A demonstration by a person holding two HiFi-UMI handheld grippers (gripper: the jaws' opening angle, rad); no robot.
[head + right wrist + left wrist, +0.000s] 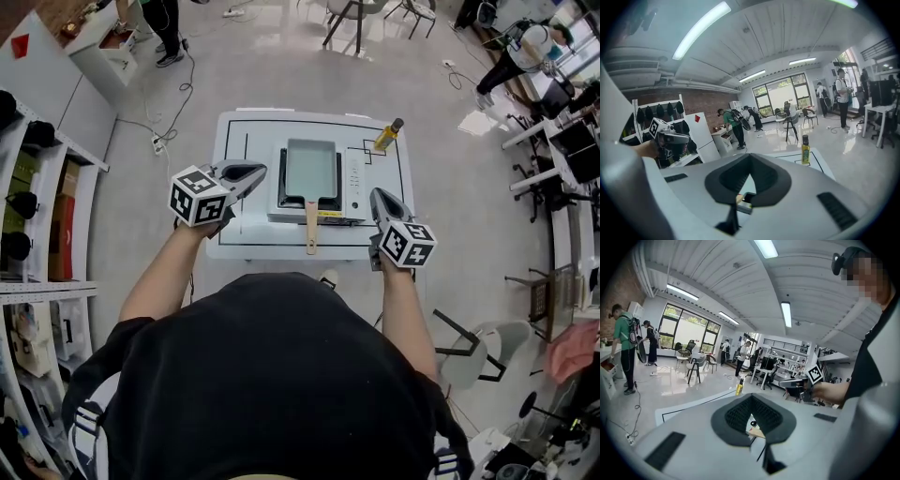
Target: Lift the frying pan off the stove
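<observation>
A rectangular grey frying pan [310,169] sits on a white portable stove [353,184] on the white table [242,239]. Its wooden handle [310,226] points toward me. My left gripper [257,172] hovers shut to the left of the stove, apart from the pan. My right gripper [378,196] hovers shut by the stove's right front corner, also clear of the handle. In the left gripper view the shut jaws [752,416] frame a bit of the wooden handle [757,432]. In the right gripper view the shut jaws [749,180] hold nothing.
A yellow oil bottle [388,135] stands at the table's far right corner, also seen as the bottle [805,150]. Shelving [37,234] runs along the left. A stool [483,352] stands at the right. People [732,123] and chairs [695,367] stand farther off in the room.
</observation>
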